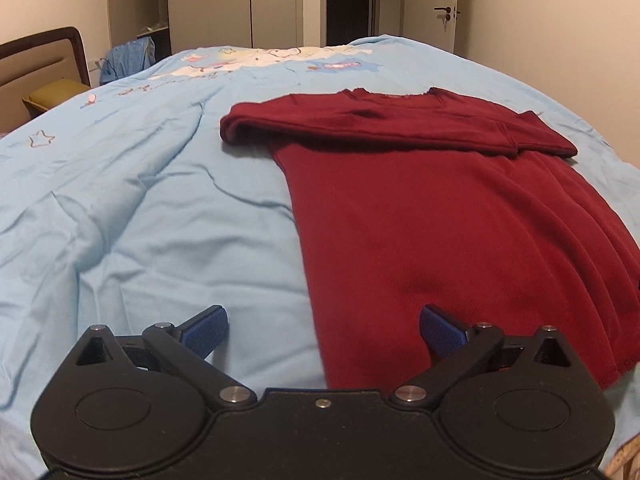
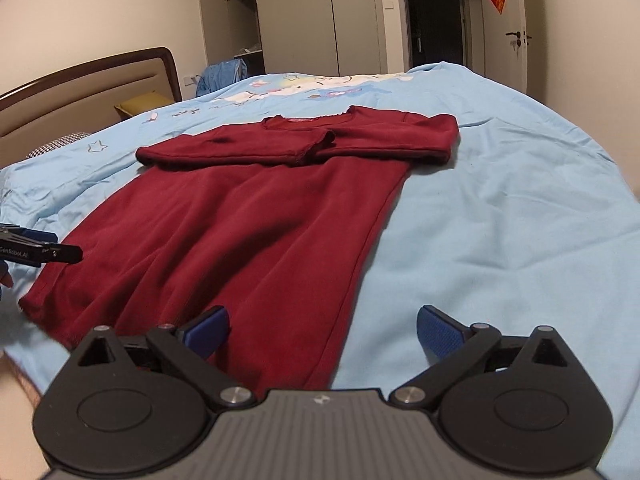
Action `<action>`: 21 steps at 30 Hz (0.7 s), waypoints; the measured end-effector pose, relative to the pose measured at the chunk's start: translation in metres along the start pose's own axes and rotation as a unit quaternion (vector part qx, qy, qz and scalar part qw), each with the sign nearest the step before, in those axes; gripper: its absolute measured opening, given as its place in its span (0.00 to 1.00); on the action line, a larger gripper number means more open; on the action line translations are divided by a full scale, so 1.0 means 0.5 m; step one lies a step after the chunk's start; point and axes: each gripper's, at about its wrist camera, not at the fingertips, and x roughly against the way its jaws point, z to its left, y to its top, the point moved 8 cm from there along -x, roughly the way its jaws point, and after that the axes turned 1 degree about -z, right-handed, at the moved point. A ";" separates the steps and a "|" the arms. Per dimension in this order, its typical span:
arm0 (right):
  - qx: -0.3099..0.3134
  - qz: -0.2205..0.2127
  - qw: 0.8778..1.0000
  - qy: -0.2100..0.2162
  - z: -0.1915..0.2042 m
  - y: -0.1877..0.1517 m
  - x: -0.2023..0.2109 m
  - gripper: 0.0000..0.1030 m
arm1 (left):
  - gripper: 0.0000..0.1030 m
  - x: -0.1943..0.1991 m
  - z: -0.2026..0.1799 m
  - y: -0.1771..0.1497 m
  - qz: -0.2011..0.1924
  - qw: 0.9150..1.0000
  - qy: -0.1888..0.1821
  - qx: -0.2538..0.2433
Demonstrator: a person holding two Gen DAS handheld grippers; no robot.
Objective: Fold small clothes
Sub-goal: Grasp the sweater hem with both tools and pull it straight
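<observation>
A dark red long-sleeved shirt (image 1: pixel 440 216) lies flat on the light blue bedspread (image 1: pixel 160 220), collar far, hem near. Both sleeves (image 2: pixel 296 144) are folded across its chest. My left gripper (image 1: pixel 324 330) is open just above the shirt's near left hem corner, holding nothing. In the right wrist view the same shirt (image 2: pixel 240 232) fills the middle. My right gripper (image 2: pixel 323 330) is open over the near right hem corner, holding nothing. The left gripper (image 2: pixel 44 250) shows at the left edge of the right wrist view, beside the shirt's left side.
A padded headboard (image 2: pixel 92 84) and a yellow pillow (image 2: pixel 144 104) are at the far left. A wardrobe (image 2: pixel 304 20), a dark doorway (image 2: pixel 436 20) and a white door (image 2: pixel 508 32) stand behind the bed. Bare bedspread (image 2: pixel 500 220) lies on both sides of the shirt.
</observation>
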 end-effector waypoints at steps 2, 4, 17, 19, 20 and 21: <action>0.005 -0.002 1.000 -0.004 0.008 -0.012 0.013 0.90 | 0.99 0.007 -0.004 -0.009 0.002 1.000 -0.003 0.005; 0.012 -0.003 1.000 -0.008 0.017 -0.022 0.022 0.85 | 0.99 0.014 -0.006 -0.015 0.003 1.000 -0.005 0.010; -0.008 -0.013 1.000 -0.014 0.021 -0.047 0.071 0.10 | 0.36 0.048 -0.026 -0.044 0.031 0.997 -0.054 0.055; -0.009 -0.022 1.000 -0.018 0.016 -0.042 0.085 0.08 | 0.16 0.054 -0.032 -0.042 0.032 0.996 -0.062 0.061; -0.011 -0.028 0.999 -0.020 0.011 -0.038 0.093 0.08 | 0.12 0.058 -0.035 -0.039 0.028 0.996 -0.058 0.059; -0.010 -0.034 0.999 -0.024 0.006 -0.033 0.101 0.08 | 0.07 0.065 -0.038 -0.035 0.024 0.997 -0.054 0.056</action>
